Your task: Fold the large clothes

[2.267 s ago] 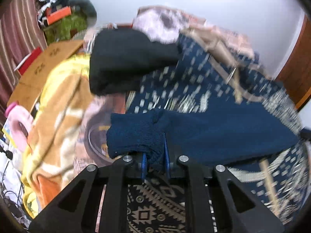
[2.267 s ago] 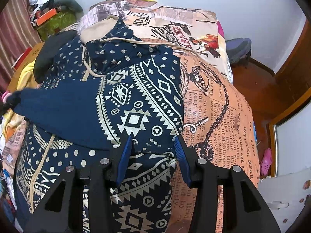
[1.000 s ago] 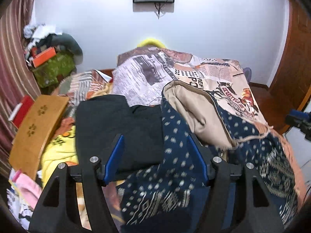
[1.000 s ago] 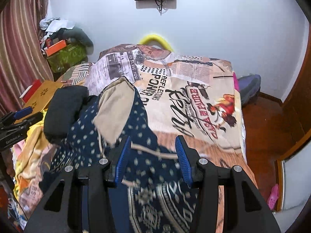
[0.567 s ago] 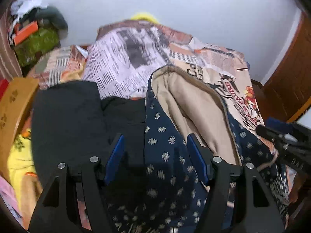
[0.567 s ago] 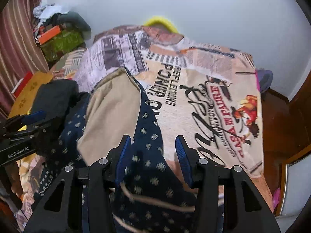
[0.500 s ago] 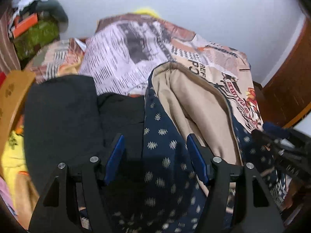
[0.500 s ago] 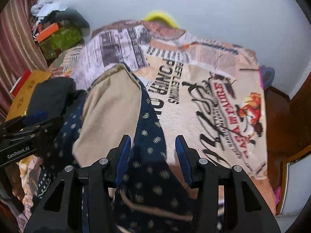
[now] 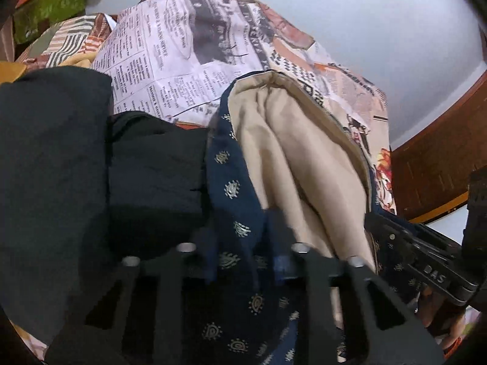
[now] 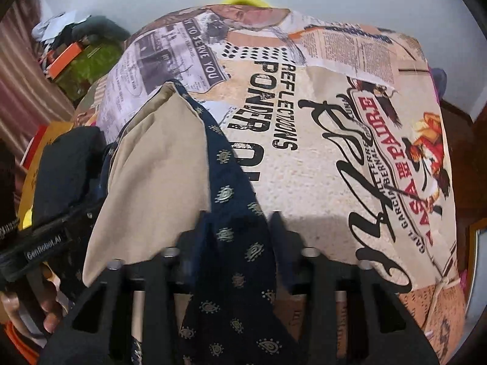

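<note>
A navy patterned hoodie (image 9: 231, 188) with a beige-lined hood (image 9: 292, 152) lies on the newspaper-print bedspread (image 9: 182, 60). My left gripper (image 9: 243, 237) is open, its fingers set on either side of the hood's navy left edge. My right gripper (image 10: 240, 228) is open, its fingers on either side of the hood's navy right edge (image 10: 225, 179); the beige lining (image 10: 158, 164) lies to its left. Each gripper shows in the other's view: the right one (image 9: 426, 270), the left one (image 10: 45, 243).
A folded black garment (image 9: 61, 167) lies left of the hoodie, also in the right wrist view (image 10: 67, 167). The bedspread (image 10: 334, 140) stretches to the right. Clutter with a green box (image 10: 88, 64) sits at far left. A wooden door frame (image 9: 435, 164) stands right.
The left gripper let go of the navy sleeve cuff. Both grippers then rose, swung to the hood end of the hoodie and dropped close over the hood's two edges.
</note>
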Tool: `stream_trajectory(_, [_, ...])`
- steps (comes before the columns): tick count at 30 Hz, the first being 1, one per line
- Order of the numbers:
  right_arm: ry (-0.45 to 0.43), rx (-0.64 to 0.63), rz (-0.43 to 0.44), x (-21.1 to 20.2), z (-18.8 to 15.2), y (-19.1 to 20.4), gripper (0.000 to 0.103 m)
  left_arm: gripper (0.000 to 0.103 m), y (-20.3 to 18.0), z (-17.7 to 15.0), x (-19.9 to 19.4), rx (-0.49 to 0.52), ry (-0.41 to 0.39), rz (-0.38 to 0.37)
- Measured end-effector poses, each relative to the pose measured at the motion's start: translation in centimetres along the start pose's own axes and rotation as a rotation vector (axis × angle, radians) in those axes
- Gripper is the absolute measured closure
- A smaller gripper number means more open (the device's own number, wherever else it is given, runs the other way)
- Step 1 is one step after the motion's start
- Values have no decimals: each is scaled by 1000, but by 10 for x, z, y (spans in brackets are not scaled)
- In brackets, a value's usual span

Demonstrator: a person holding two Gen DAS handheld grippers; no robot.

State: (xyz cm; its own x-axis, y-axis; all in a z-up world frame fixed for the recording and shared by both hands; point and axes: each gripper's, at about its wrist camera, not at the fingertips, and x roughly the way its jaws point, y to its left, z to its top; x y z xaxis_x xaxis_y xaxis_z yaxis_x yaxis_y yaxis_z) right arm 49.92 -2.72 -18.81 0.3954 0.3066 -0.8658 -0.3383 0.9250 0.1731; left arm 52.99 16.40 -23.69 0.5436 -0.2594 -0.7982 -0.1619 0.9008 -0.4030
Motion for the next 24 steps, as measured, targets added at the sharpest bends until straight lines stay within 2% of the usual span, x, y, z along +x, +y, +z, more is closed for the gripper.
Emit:
stream_trajectory(1, [-8,5,-8,-1,-1,-3,91,92,-3,0,-3,16,-3,8])
stream_trajectory(5, [-30,1,-24,-17,-8,-7,94,95,-21,-6,-27,109,-40,76])
stream_trajectory(9, [-84,-27,-23,-51,-17,-8,94,95,-35,-17,-67,177,-84,72])
stream_trajectory(12, [-134,-33,11,-88,-28,-7,94,95,-44,-30,-99,223,-109,74])
stream_trajectory(18, [-221,-106,38,-157,-65,8,94,95,-64,-73,-158,330,-151,75])
stream_trajectory(24, [-213,-119,69,-185,-110,9,94,95,-63,-125,-196,350,-153,44])
